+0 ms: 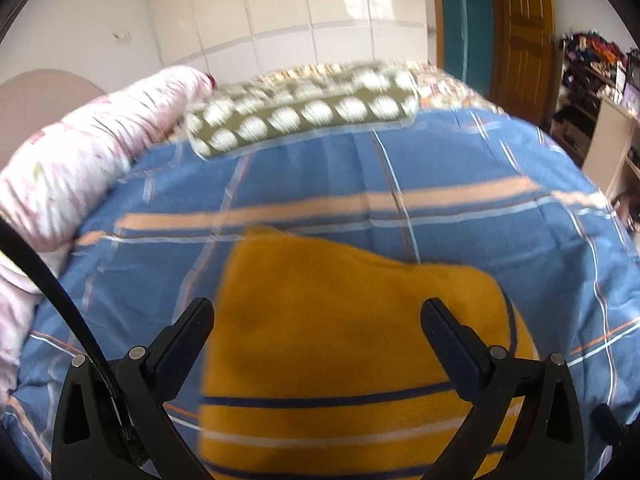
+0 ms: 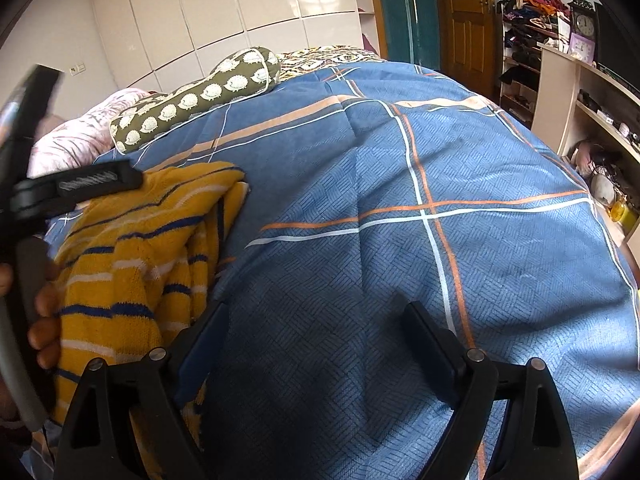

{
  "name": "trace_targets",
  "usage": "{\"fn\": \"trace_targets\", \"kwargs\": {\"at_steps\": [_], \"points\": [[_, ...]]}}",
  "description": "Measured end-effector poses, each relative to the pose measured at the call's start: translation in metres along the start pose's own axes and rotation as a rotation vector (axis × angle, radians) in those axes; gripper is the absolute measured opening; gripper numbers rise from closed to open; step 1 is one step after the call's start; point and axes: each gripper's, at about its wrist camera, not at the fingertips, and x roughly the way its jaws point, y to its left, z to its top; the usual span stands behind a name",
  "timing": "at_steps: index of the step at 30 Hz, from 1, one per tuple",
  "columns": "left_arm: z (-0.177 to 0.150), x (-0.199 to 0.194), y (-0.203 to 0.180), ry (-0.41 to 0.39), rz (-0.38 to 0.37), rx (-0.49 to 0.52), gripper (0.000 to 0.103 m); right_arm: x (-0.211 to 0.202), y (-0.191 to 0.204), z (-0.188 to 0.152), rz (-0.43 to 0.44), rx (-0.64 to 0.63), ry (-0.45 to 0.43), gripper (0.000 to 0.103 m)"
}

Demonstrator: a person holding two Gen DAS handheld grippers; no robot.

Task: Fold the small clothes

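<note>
Left gripper (image 1: 316, 314): jaws spread, nothing pinched, above the yellow striped garment (image 1: 344, 344) lying on the blue plaid quilt (image 1: 460, 160); blurred view, open quilt beyond the garment's far edge up to the green bolster (image 1: 304, 114).

Right gripper (image 2: 316, 320): jaws spread, empty, over bare quilt; garment bunched left, beside a hand (image 2: 44, 312). Only this view shows shelves (image 2: 560, 92) past the bed's right edge.

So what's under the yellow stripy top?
The yellow stripy top lies on the blue checked blanket. Whatever sits directly beneath the top is covered, so that part can't be seen.
</note>
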Motion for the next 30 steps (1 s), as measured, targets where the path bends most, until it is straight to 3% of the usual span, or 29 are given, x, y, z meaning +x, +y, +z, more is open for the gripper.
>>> {"fn": "trace_targets", "kwargs": {"at_steps": [3,5,7,9,15,18,20,23,24,28,30], "points": [[-0.001,-0.002,0.016,-0.018,0.022,-0.032,0.103,0.000,0.000,0.000,-0.001,0.000,0.000,0.092],[-0.005,0.023,0.024,0.090,0.040,-0.054,0.103,0.000,0.000,0.000,0.000,-0.001,0.000,0.092],[-0.011,0.054,0.031,0.235,-0.015,-0.109,0.103,0.000,0.001,-0.001,-0.003,-0.007,-0.004,0.093],[-0.011,0.049,0.044,0.228,-0.056,-0.191,0.103,0.000,0.001,-0.002,-0.008,-0.014,-0.005,0.093],[-0.013,-0.010,0.065,0.124,-0.051,-0.078,0.103,0.005,0.000,-0.002,0.004,-0.008,-0.004,0.094],[-0.022,-0.026,0.091,0.107,-0.074,-0.093,0.103,0.006,-0.003,-0.001,0.023,0.005,-0.003,0.095],[-0.036,-0.027,0.111,0.138,-0.109,-0.141,0.103,0.004,-0.008,-0.002,0.049,0.030,-0.011,0.095],[-0.061,-0.015,0.131,0.195,-0.230,-0.234,0.103,-0.003,-0.019,-0.001,0.116,0.091,-0.038,0.095],[-0.068,-0.012,0.133,0.213,-0.287,-0.244,0.103,-0.009,-0.024,0.001,0.181,0.126,-0.039,0.095],[-0.085,-0.009,0.120,0.216,-0.517,-0.198,0.103,-0.019,-0.016,0.013,0.378,0.159,-0.001,0.094],[-0.089,-0.010,0.107,0.223,-0.600,-0.164,0.103,-0.010,0.003,0.016,0.446,0.136,0.065,0.093]]}}
